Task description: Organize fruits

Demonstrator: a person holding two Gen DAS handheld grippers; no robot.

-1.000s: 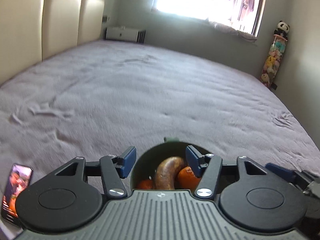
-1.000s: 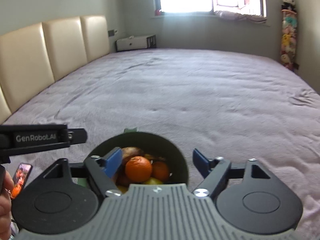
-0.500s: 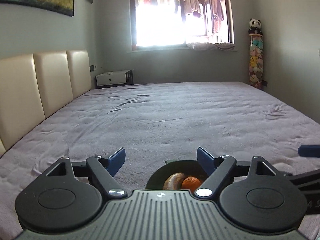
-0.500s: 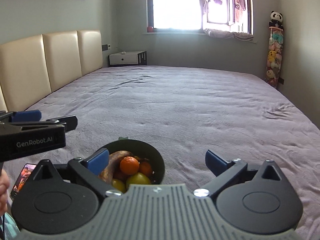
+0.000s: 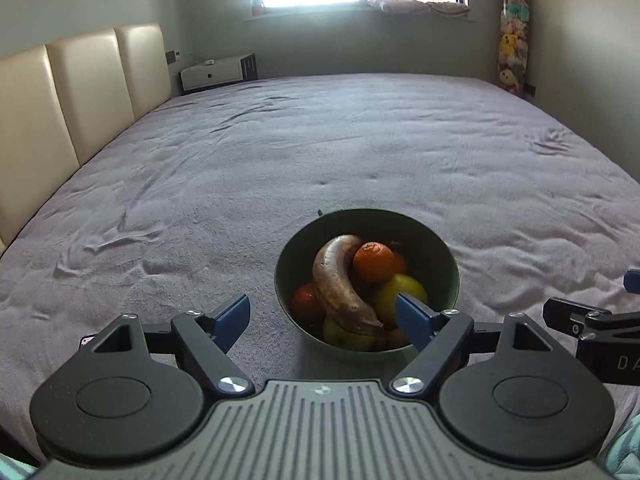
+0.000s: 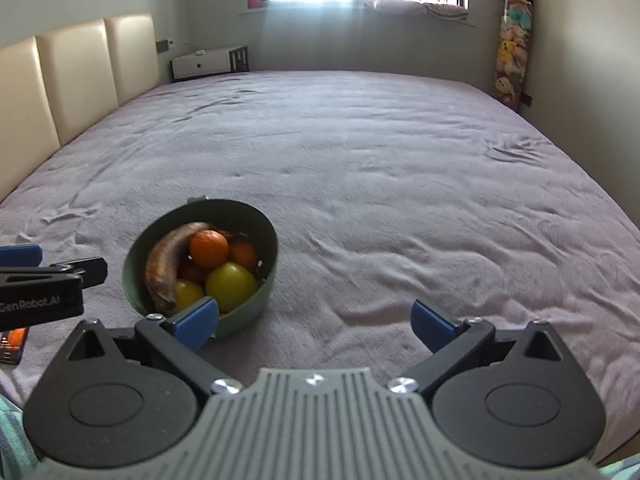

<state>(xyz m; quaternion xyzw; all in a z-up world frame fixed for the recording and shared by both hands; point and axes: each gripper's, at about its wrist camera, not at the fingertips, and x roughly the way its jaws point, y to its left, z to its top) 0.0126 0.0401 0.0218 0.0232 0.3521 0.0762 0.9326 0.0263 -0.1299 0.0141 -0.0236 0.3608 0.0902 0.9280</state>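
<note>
A dark green bowl [image 5: 438, 248] sits on the purple bed and holds a browned banana [image 5: 338, 280], oranges [image 5: 374, 262] and yellow-green fruits [image 5: 398, 296]. My left gripper [image 5: 324, 316] is open and empty, just short of the bowl's near rim. In the right wrist view the bowl [image 6: 264, 224] lies left of centre with the banana [image 6: 164, 256], an orange [image 6: 209, 247] and a yellow-green fruit [image 6: 230, 285]. My right gripper [image 6: 316, 320] is open and empty over bare bedding right of the bowl.
The purple bed cover [image 5: 360, 140] stretches far ahead. A cream padded headboard [image 5: 80, 84] stands on the left. A phone [image 6: 12, 342] lies at the left edge. A white nightstand [image 5: 212, 74] and hanging plush toys [image 5: 510, 44] stand by the far wall.
Both grippers have drawn back and tilted down, so the whole bowl shows further ahead. The right gripper has shifted right of the bowl. Both stay open.
</note>
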